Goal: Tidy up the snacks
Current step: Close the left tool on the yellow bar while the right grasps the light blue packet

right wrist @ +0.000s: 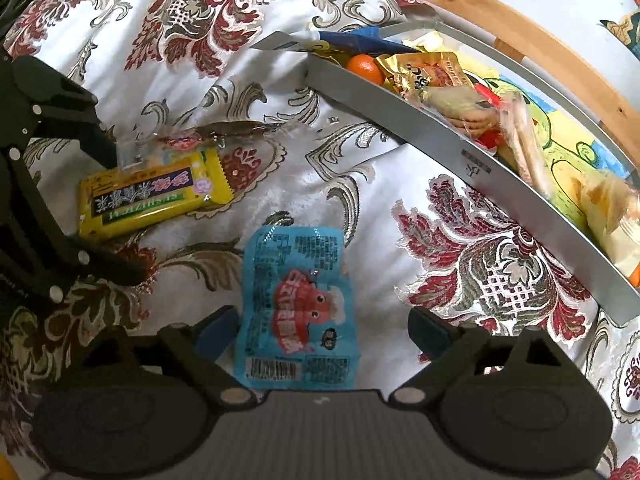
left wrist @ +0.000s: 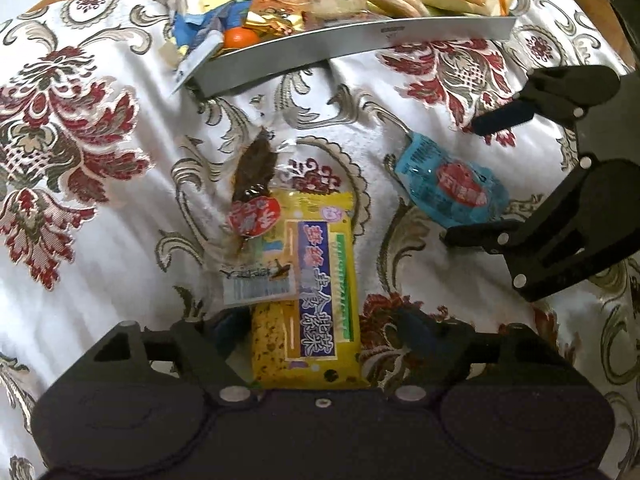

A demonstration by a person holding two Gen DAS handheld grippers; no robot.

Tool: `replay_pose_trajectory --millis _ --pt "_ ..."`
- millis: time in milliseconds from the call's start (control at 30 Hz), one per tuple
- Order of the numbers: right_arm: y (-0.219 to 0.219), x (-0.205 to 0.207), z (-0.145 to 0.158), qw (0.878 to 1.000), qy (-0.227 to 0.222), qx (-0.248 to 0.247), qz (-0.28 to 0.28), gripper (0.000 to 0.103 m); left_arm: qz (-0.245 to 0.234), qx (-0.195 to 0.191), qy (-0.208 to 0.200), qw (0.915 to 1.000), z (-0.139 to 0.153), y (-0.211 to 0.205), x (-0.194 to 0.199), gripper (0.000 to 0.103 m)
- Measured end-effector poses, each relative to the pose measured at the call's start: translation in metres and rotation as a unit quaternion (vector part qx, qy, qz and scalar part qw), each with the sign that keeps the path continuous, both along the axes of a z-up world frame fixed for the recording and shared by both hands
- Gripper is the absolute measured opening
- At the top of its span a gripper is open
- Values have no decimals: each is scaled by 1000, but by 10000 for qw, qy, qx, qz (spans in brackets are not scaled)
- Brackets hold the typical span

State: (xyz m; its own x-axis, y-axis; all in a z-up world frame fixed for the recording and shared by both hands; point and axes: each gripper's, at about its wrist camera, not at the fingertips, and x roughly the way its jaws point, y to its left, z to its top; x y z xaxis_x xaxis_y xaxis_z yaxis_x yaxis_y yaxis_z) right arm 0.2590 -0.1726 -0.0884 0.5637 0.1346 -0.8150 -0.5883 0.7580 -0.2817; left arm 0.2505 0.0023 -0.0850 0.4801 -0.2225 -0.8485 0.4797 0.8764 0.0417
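A yellow snack packet lies on the flowered cloth between the fingers of my left gripper, which is open around it. A clear packet with a brown dried snack and a red label rests partly on the yellow packet's far end. To the right lies a blue packet with a red cartoon label. My right gripper stands open with one finger on each side of it. Whether any finger touches a packet I cannot tell.
A grey metal tray at the far side holds several snacks, bread and a small orange. A wooden rail runs behind the tray. The white cloth with red flowers is wrinkled.
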Motion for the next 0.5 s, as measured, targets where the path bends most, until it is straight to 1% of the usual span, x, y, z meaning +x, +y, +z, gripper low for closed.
replay_pose_trajectory --millis 100,167,267,333,433,500 --pt "2 -1 0 10000 -46 18 42 90 -7 46 -57 10000 1 0 -4 78" --pt "2 -2 -1 10000 -65 35 68 89 -93 54 -101 9999 0 -3 -5 78" --pt "5 0 -6 9999 26 94 44 88 -229 160 -155 9995 -4 -9 -4 78" --pt "6 2 -8 9999 34 140 15 88 -211 143 -184 9995 -4 -9 -3 75" --pt "6 4 -7 9997 95 225 10 82 -88 79 -214 9997 -3 -5 0 66" --pt "7 3 -7 9997 101 232 39 77 -18 61 -237 9997 -2 -4 1 57"
